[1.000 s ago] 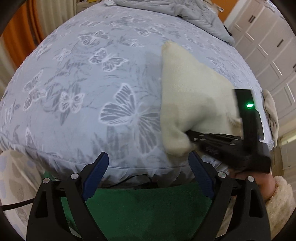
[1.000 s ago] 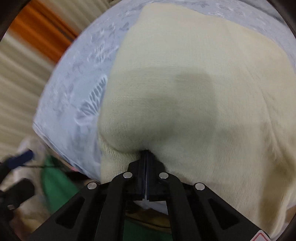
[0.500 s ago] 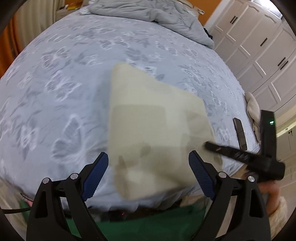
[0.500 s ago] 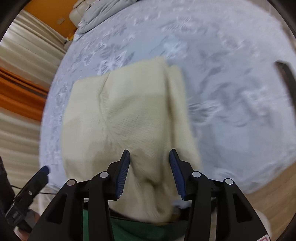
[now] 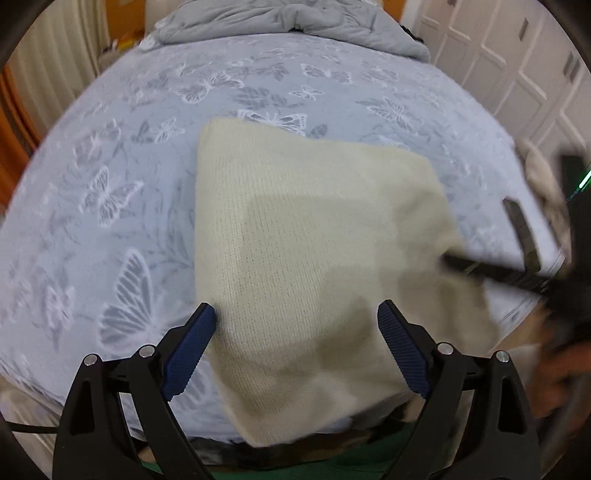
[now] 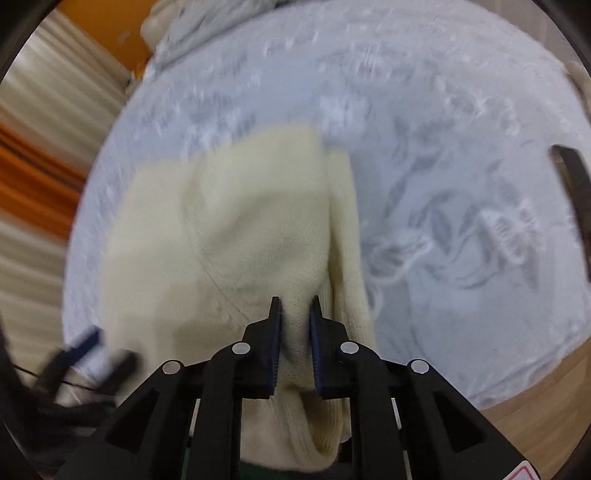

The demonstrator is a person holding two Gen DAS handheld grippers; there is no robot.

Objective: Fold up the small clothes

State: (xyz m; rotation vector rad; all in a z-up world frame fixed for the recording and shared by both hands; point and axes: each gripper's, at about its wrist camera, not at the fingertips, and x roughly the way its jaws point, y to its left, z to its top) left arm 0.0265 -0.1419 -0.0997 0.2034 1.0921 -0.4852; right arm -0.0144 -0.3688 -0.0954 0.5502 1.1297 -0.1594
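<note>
Now the cream knit garment (image 5: 314, 258) is lying on the bed (image 5: 129, 166), at the near edge, with its bottom part hanging over that edge. A second ago it was bunched up and pinched tight by the right hand-held gripper (image 6: 294, 325). Since then that gripper has let go and the knit has spread out flatter across the bed. Right now its jaws are closing again, with a ridge of the knit between them. The pads are not pressing it flat yet, so I am guessing it is taking a new hold for the next fold.

The left hand-held gripper (image 5: 295, 343) is hovering over the near part of the garment with its jaws wide apart. It is holding nothing. It was off to the side over the bare sheet a second ago, and now it is sitting right above the cloth, so it looks ready to help.

A grey blanket (image 5: 295, 18) is piled at the far end of the bed, well apart from the knit. A small dark flat thing (image 5: 521, 232) is lying near the right edge of the bed, and another pale cloth (image 5: 543, 177) is just beyond it. Neither one is touching the garment, so nothing is blocking the fold. The hanging part may slide off the edge if it is pulled.
</note>
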